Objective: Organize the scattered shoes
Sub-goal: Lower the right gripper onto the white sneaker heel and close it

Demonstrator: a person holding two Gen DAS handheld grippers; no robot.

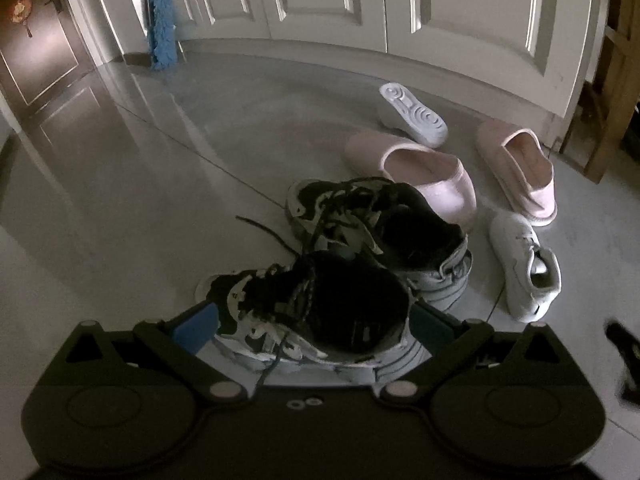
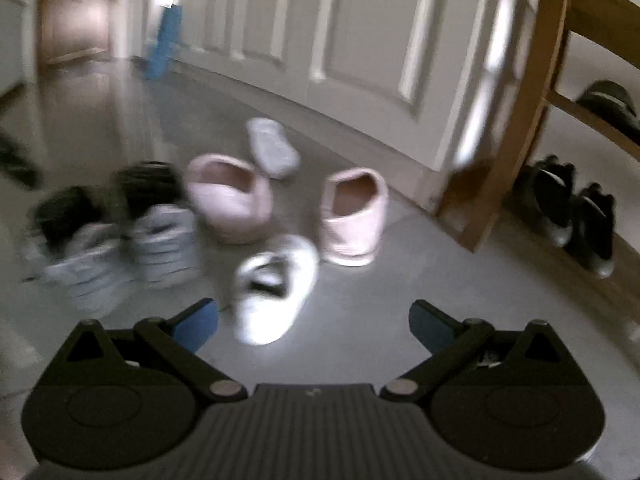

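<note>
Grey floor (image 1: 120, 200), wooden rack (image 2: 520, 120) holding black shoes (image 2: 572, 216)

I am seeing open grey floor (image 1: 120, 208) left of the nearest black-and-white sneaker (image 1: 320, 312); nothing is blocking that side. Right of it, its twin (image 1: 380, 228), two pink slippers (image 1: 416, 176) and two white shoes (image 1: 524, 264) are crowding the way. Beyond them the white panelled doors (image 1: 328, 4) are closing off the far side. A blue mop (image 1: 162, 28) is leaning far left of it.

Scattered shoes (image 1: 408, 168) on glossy grey floor (image 1: 120, 200)
</note>
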